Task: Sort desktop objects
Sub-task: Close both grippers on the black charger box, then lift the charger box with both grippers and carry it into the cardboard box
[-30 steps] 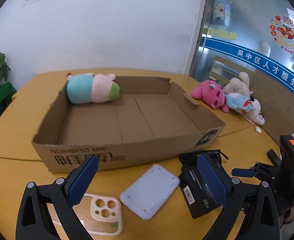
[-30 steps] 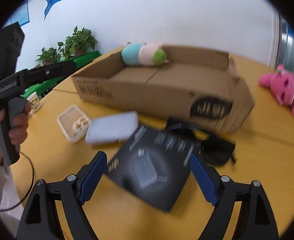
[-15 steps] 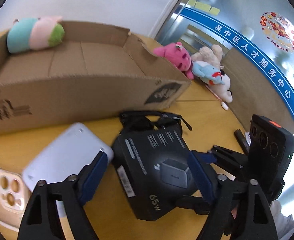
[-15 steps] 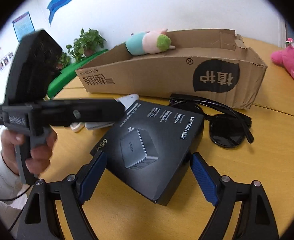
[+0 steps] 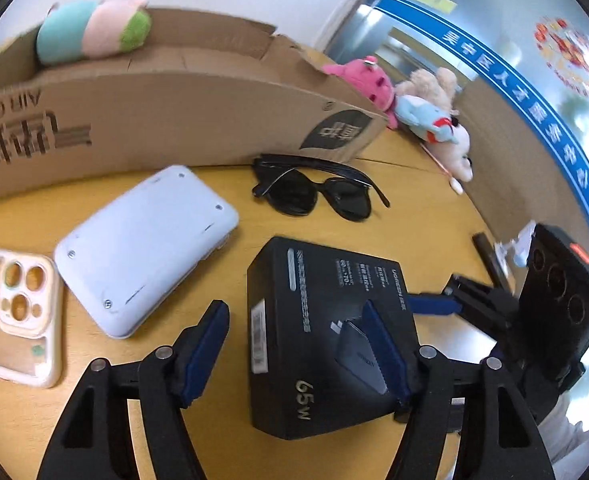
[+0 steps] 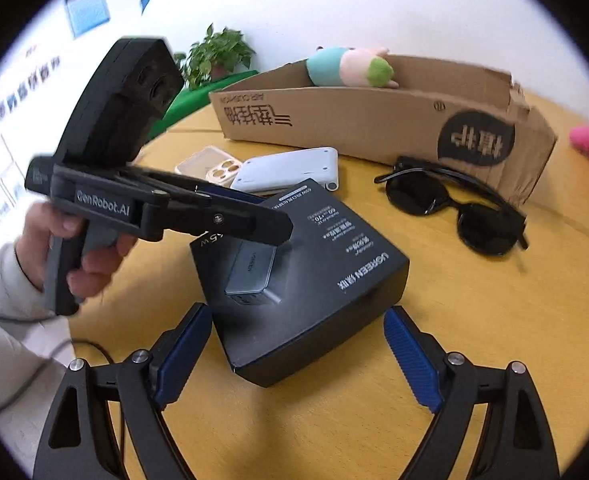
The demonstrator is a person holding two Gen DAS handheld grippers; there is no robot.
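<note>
A black charger box (image 5: pixel 318 320) lies flat on the round wooden table (image 5: pixel 414 208). My left gripper (image 5: pixel 294 350) points down over it with its jaws closing. Its right pad (image 5: pixel 382 352) hangs over the box top, and its left pad (image 5: pixel 206 348) stands clear of the box's side. My right gripper (image 6: pixel 296 358) faces the near corner of the charger box (image 6: pixel 314 280). Its jaws are opening and neither pad touches the box. A hand holds the left gripper (image 6: pixel 214 216) above the box's far side.
Behind stands an open cardboard box (image 5: pixel 174 112) with a pastel plush (image 5: pixel 94 30) inside. Black sunglasses (image 5: pixel 318 192), a white power bank (image 5: pixel 146 248) and a cream phone case (image 5: pixel 18 308) lie before it. Several plush toys (image 5: pixel 434 120) sit at the table's right edge.
My left gripper has dropped and tipped down over the charger box, and its jaws have narrowed. My right gripper has drawn closer to the box's corner.
</note>
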